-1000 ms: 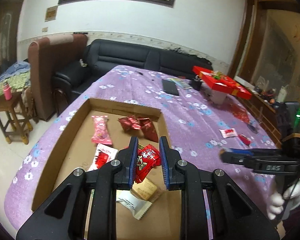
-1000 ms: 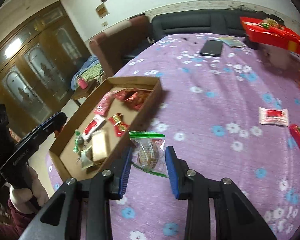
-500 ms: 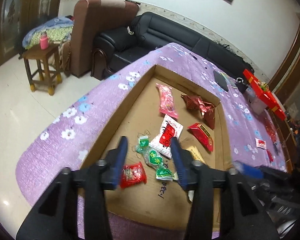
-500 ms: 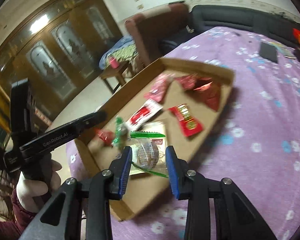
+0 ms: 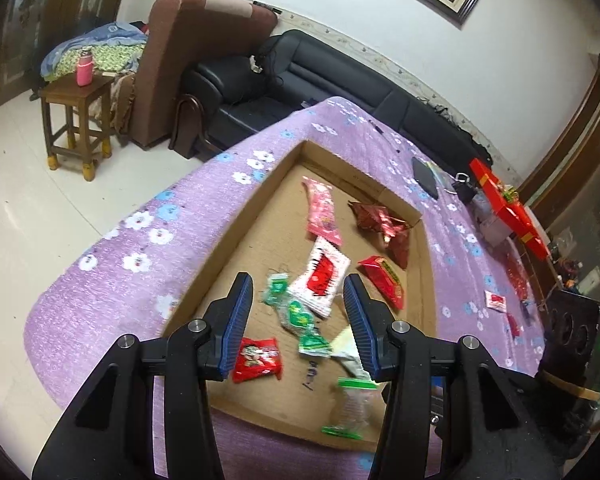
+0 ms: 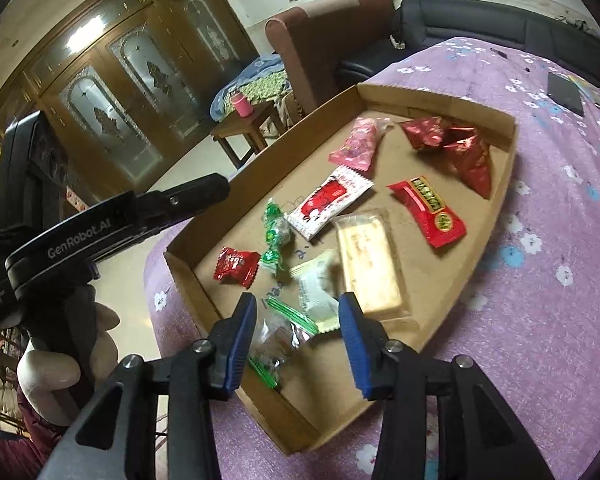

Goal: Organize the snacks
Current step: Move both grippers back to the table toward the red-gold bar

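A shallow cardboard tray (image 5: 224, 236) (image 6: 436, 94) on the purple flowered cloth holds several snack packets. My left gripper (image 5: 299, 320) hangs open above the tray's near end with nothing between its pads. Below it lie a small red packet (image 5: 258, 360) and green-wrapped candies (image 5: 300, 320). My right gripper (image 6: 298, 304) is over the tray's near corner and its jaws are opening. The clear packet with green seals (image 6: 278, 336) (image 5: 350, 404) sags loose beside its left pad, no longer pinched. A gloved hand (image 6: 48, 372) holds the left gripper's handle (image 6: 112, 216).
In the tray also lie a pink packet (image 6: 358, 142), a white-and-red packet (image 6: 326, 200), a long red one (image 6: 430, 210), dark red foil bags (image 6: 456, 142) and a beige cake bar (image 6: 368, 268). More packets (image 5: 495, 300) lie on the cloth. A phone (image 6: 566, 94) and red box (image 5: 508, 208) sit farther back.
Both grippers swung over the tray. The left opened and let its small red packet drop into the near corner. The right's jaws have widened and the clear packet has slipped down between them.
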### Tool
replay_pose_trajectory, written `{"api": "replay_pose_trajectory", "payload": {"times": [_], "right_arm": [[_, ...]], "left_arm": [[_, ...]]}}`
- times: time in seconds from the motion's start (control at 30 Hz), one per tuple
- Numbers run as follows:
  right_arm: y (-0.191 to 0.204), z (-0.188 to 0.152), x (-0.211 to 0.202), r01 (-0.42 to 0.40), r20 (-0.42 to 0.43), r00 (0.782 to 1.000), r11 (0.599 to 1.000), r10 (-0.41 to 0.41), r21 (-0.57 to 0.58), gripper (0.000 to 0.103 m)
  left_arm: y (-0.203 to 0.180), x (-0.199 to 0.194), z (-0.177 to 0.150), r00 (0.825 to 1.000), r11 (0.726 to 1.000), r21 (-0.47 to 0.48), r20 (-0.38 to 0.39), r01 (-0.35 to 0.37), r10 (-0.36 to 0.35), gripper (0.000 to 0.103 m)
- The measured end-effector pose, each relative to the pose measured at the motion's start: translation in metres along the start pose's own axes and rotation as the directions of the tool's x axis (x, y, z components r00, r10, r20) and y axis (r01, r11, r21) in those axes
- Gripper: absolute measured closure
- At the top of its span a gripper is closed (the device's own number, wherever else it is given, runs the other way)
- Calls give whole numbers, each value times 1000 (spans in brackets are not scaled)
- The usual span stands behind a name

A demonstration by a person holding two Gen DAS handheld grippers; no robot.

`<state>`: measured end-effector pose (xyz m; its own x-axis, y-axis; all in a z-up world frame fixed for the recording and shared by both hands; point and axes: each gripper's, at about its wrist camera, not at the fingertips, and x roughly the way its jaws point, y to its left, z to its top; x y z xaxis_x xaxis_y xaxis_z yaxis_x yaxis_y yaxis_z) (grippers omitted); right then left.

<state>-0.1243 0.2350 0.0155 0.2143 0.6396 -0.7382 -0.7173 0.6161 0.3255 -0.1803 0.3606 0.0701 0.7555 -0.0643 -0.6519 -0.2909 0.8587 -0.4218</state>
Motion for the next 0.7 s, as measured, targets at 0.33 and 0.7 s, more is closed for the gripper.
{"api": "replay_pose_trajectory", "payload": {"times": [0.33, 0.7], "right_arm": [[-44, -12, -47, 41, 94, 994, 994, -50, 100, 57], [-186, -45, -144, 203, 179, 941, 901, -288, 384, 57]], "left_arm": [[-46, 9, -7, 995, 994, 62, -57, 90, -87, 42], [-131, 33, -38, 978, 949, 269, -173, 163, -118, 42]]}}
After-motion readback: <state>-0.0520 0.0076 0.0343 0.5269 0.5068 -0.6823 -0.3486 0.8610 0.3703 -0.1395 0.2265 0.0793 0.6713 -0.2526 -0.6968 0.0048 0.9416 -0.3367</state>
